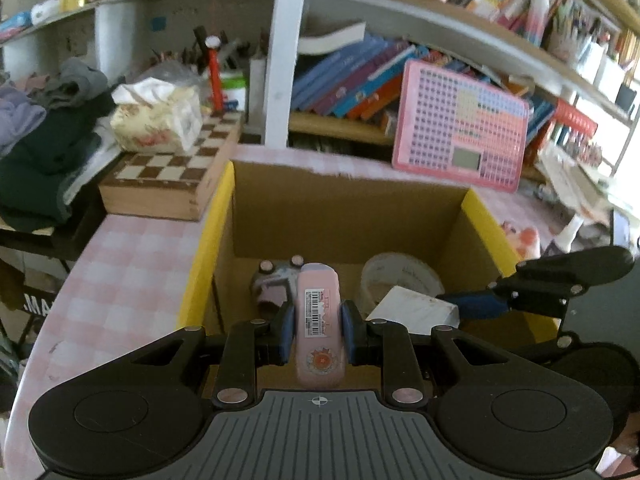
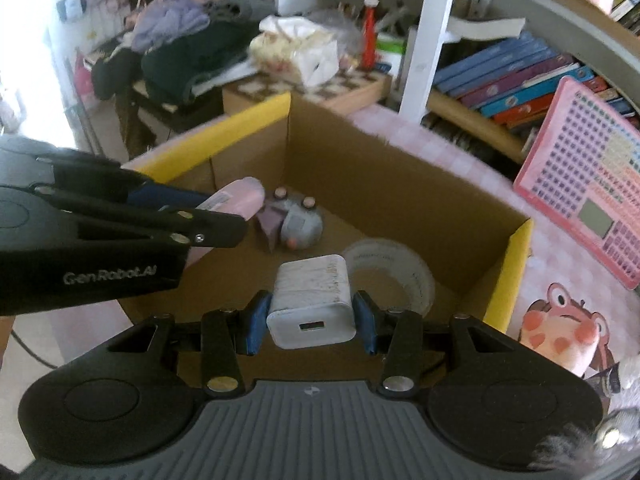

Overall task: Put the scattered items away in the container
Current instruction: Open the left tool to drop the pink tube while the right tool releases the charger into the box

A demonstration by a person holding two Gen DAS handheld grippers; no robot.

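In the left wrist view the left hand-held gripper (image 1: 316, 330) fills the lower half of the frame, its blue pads clamped on a pink eraser-like bar (image 1: 319, 320) whose barcode label faces the camera. Behind it, mid-frame, the cardboard box (image 1: 348, 204) with yellow flaps stands open on the pink checked bench (image 1: 120, 264). On its floor lie a grey mouse toy (image 1: 276, 284) and a roll of clear tape (image 1: 400, 276). At the right edge the right hand-held gripper (image 1: 460, 312) comes in side-on, with a corner of a white block at its tip.

The right wrist view shows that block head-on: a white charger (image 2: 312, 304) with its port toward the camera, gripped between the right hand-held gripper's (image 2: 311, 322) pads at lower centre, above the box (image 2: 400, 184). Here the mouse toy's (image 2: 298, 224) pink nose shows, and the tape roll (image 2: 394, 272) sits just beyond the charger. The left hand-held gripper (image 2: 224, 216) enters from the left, the pink bar (image 2: 240, 196) jutting from it over the box.

Only this view shows the frog plush (image 2: 568, 332) at lower right on the bench (image 2: 560, 248). Only the left view shows the chessboard box (image 1: 168, 176) clearly, at left beside the box. The pink keypad toy (image 1: 460, 128) appears in both.
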